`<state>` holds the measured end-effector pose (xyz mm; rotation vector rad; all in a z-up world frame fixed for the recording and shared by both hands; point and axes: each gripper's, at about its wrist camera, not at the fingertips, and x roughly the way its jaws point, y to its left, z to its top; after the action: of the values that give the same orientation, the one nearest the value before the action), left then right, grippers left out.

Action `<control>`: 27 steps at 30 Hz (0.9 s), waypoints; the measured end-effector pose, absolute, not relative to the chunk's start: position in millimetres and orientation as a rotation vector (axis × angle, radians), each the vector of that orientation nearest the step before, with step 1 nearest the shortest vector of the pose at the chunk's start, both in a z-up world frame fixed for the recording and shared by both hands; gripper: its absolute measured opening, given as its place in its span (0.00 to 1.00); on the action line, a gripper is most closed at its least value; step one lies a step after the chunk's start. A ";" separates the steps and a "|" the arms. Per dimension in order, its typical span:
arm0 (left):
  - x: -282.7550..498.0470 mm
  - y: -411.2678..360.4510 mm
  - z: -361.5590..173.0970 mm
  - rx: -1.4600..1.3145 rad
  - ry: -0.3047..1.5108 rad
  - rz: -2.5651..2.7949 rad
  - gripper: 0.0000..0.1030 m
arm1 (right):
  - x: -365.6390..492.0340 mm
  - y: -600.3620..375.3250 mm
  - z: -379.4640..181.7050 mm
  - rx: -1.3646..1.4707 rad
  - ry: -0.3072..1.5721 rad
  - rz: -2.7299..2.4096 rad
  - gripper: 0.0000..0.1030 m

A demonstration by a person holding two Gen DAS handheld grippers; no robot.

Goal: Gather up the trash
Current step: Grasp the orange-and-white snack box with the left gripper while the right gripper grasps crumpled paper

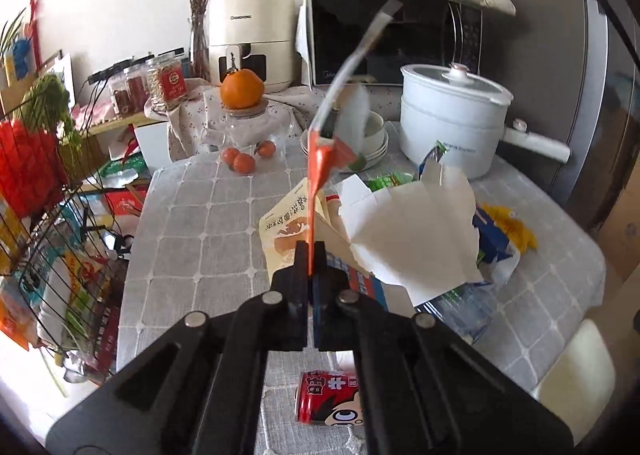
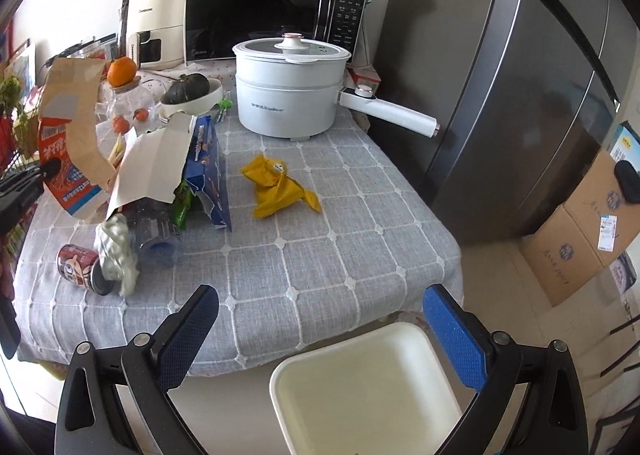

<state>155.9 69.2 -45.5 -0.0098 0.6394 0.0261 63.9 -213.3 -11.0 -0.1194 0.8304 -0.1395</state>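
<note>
My left gripper (image 1: 309,247) is shut on a flattened red and brown paper package (image 1: 320,159), held edge-on above the table; in the right wrist view the same package (image 2: 76,135) hangs at the table's left side. My right gripper (image 2: 320,319) is open and empty over the table's front edge, above a white bin (image 2: 360,387). Trash lies on the grey checked tablecloth (image 2: 320,247): a yellow wrapper (image 2: 276,187), a torn white and blue carton (image 2: 200,159), a crushed clear bottle (image 2: 156,231), crumpled white paper (image 2: 118,251) and a red can (image 2: 78,265), also seen below my left gripper (image 1: 330,399).
A white electric pot (image 2: 288,91) with a long handle stands at the table's back, a microwave (image 2: 272,15) and air fryer (image 1: 250,39) behind it. Bowls with a squash (image 2: 192,93), oranges (image 1: 240,159), a wire rack (image 1: 48,215) left, a fridge (image 2: 540,95) and cardboard boxes (image 2: 584,231) right.
</note>
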 end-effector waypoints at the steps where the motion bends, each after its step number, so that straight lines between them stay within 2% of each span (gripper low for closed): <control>1: 154.1 73.4 -43.1 -0.033 0.634 0.023 0.01 | 65.7 -210.9 -12.8 -0.111 0.834 -0.129 1.00; 10: 122.9 102.1 -20.0 -0.103 0.615 -0.011 0.01 | 89.7 -166.2 -42.3 0.052 0.951 0.123 0.97; 21: 75.1 146.6 -19.7 -0.109 0.657 -0.041 0.01 | 121.9 -97.9 -91.4 0.234 1.063 0.270 0.65; 27: 68.9 162.3 -25.0 -0.115 0.680 -0.035 0.01 | 140.7 -83.9 -113.7 0.351 1.076 0.253 0.57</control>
<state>68.9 162.3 -25.0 -0.1150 0.6798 -0.0347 140.7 -83.9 -113.7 0.3508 1.0763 0.2527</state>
